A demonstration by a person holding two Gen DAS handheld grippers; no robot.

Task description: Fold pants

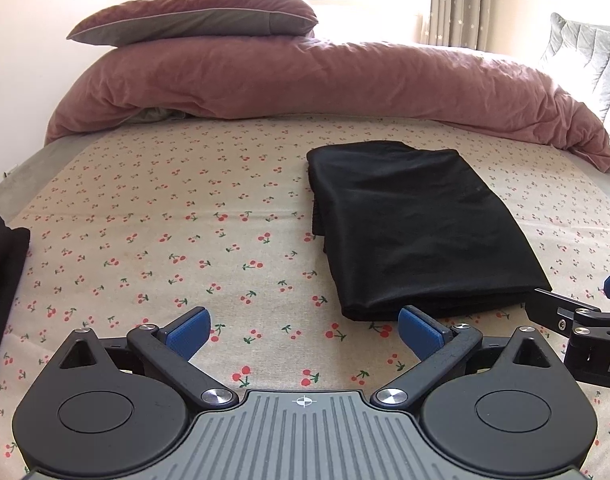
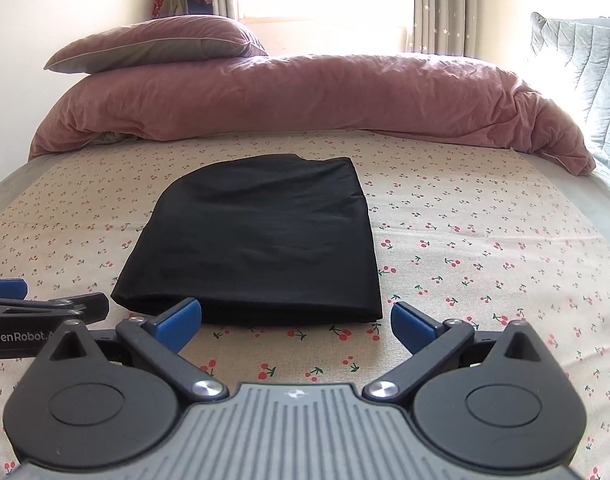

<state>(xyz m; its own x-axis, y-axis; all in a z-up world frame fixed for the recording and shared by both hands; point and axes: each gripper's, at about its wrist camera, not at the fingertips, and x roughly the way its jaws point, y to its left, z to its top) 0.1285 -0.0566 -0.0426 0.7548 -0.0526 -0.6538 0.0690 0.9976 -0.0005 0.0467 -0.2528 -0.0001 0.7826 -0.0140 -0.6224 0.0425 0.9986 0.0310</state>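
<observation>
From the left wrist, the left claw hangs spread wide and empty over the cherry-print sheet, and the pants lie ahead and to its right as a black folded stack, the near edge just beyond the right finger. The other claw's tip pokes in at the right edge; a dark cloth is cut off at the left, and I cannot tell what it is. From the right wrist, the right claw is also wide apart and empty, with the pants straight ahead and its left finger touching or just short of the near fold. The fold looks done to me. The risk now is a finger catching that thick near edge on the way out and dragging the layers askew. The black cloth swallows its own creases, so the layer count is hard to read.
</observation>
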